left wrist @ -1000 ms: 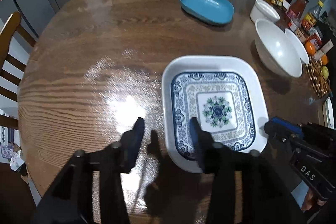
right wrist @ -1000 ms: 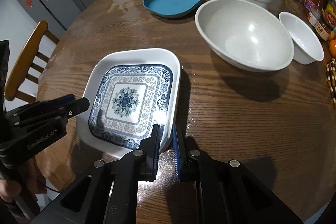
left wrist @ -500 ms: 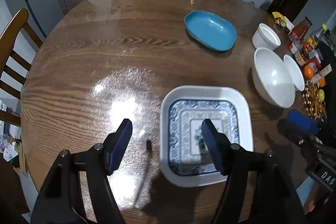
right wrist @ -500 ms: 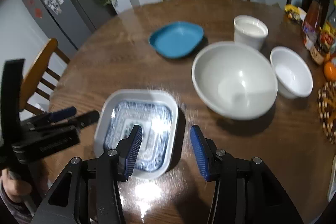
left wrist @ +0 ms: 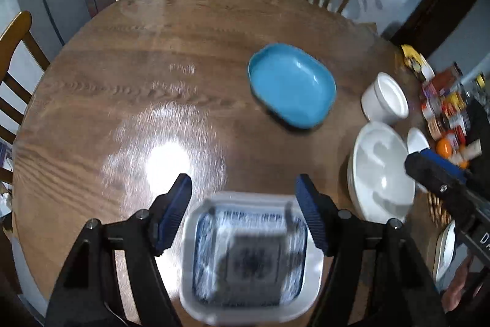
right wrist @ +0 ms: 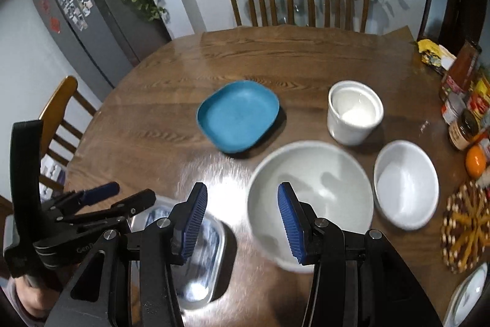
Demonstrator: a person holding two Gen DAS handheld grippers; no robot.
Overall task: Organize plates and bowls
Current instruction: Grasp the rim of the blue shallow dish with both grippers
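The square plate (left wrist: pixel 249 261), white-rimmed with a blue patterned centre, lay flat on the round wooden table (left wrist: pixel 128 100) at its near edge, blurred in both views. Above it hung the left gripper (left wrist: pixel 243 216), its jaws standing wide apart with nothing between them and touching nothing; the plate showed through the gap below. The right gripper (right wrist: pixel 242 222) hung just right of the plate, its jaws also apart and empty, having just been opening over the past second; its ribbed blue pads (right wrist: pixel 194 222) were clear of any dish. Beyond the plate to the right sat a large, smooth white bowl (right wrist: pixel 309 204), with a smaller white bowl (right wrist: pixel 405 189) touching or nearly touching its far side. Behind the plate lay a rounded, glossy blue dish (right wrist: pixel 237 115), and right of that a straight-walled white cup (right wrist: pixel 353 112). Jars and bottles (right wrist: pixel 462 100) crowded the table edge farthest right of the plate.
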